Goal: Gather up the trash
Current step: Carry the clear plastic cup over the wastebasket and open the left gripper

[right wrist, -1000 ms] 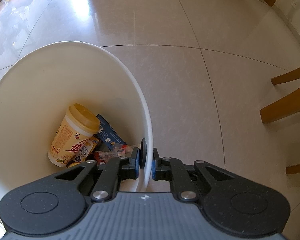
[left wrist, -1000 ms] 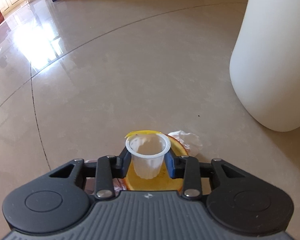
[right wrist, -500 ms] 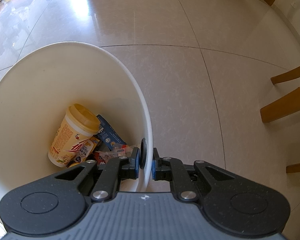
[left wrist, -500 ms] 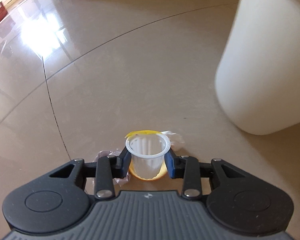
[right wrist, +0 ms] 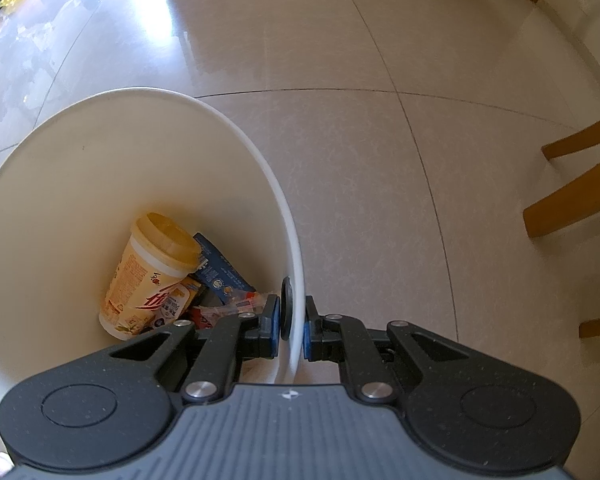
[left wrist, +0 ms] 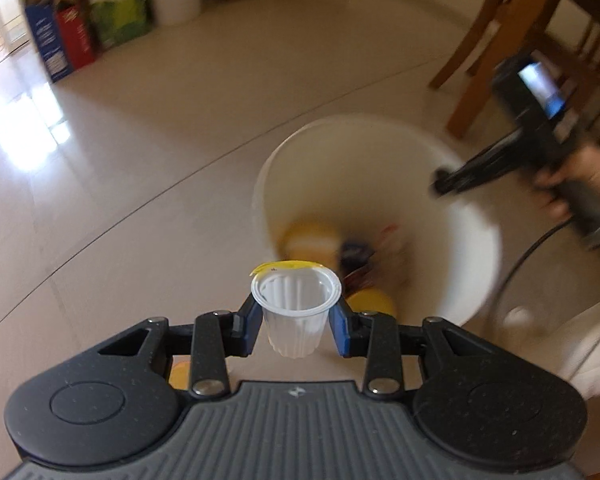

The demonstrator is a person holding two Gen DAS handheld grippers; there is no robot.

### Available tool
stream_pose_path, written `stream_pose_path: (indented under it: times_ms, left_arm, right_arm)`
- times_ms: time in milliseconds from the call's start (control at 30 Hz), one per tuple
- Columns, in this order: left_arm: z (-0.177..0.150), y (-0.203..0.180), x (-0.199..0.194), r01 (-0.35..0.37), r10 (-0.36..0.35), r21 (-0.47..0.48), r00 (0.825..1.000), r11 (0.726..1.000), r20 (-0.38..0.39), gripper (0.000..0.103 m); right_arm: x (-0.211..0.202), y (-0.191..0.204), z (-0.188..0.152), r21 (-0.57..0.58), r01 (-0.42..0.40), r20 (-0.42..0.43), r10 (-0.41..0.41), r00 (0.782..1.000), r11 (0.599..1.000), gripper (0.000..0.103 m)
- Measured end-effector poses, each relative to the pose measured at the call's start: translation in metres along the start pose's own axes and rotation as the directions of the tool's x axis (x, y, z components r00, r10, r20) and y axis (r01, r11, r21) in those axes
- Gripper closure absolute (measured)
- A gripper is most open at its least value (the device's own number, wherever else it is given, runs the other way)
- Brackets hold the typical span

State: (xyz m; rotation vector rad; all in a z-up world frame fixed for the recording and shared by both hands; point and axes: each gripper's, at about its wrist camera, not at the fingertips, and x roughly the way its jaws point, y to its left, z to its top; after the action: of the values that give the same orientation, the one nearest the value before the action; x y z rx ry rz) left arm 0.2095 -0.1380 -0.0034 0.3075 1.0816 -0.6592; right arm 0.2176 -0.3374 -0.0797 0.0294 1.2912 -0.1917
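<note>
In the left wrist view the left gripper (left wrist: 296, 326) sits low at centre, its blue pads clenched on the sides of a small ribbed white cup (left wrist: 296, 312) with a yellow peeled lid flap, held upright in front of the near rim of the white bin (left wrist: 472, 248), which fills the middle right of the frame. In the right wrist view the right gripper (right wrist: 293, 328), at lower centre, is clamped on the bin (right wrist: 60, 184) rim, one pad inside and one outside. Inside the bin, at lower left, lie a yellow drink cup (right wrist: 152, 276) and wrappers (right wrist: 224, 276).
</note>
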Motion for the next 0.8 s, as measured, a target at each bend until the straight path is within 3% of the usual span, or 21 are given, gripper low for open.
stream_pose_path:
  times_ms: [233, 267, 300, 367, 467, 800]
  left_arm:
    - [0.032, -0.05, 0.014, 0.075, -0.078, 0.046, 0.996, 0.996, 0.047, 0.068]
    - [0.035, -0.055, 0.017, 0.079, -0.082, 0.051, 0.995, 0.996, 0.051, 0.061]
    - [0.035, -0.061, 0.019, 0.078, -0.081, 0.054, 0.996, 0.995, 0.049, 0.041]
    - [0.039, -0.067, 0.023, 0.056, -0.06, 0.061, 0.996, 0.997, 0.065, 0.022]
    - [0.043, -0.068, 0.024, 0.045, -0.05, 0.061, 0.995, 0.997, 0.09, 0.021]
    - [0.024, -0.022, 0.028, -0.033, 0.041, -0.084, 0.996, 0.996, 0.085, 0.015]
  right_arm:
    - [-0.001, -0.001, 0.001, -0.002, -0.001, 0.001, 0.001, 1.0, 1.0, 0.09]
    - [-0.001, -0.002, 0.001, -0.001, -0.004, 0.001, 0.004, 1.0, 1.0, 0.091]
    - [-0.001, -0.002, 0.001, -0.001, -0.006, 0.0, 0.006, 1.0, 1.0, 0.091]
    - [-0.001, -0.003, 0.001, -0.001, -0.007, -0.002, 0.007, 1.0, 1.0, 0.091]
    - [-0.001, -0.003, 0.002, -0.003, -0.009, -0.002, 0.009, 1.0, 1.0, 0.091]
    - [-0.002, -0.002, 0.001, -0.009, -0.007, -0.001, 0.007, 1.0, 1.0, 0.091]
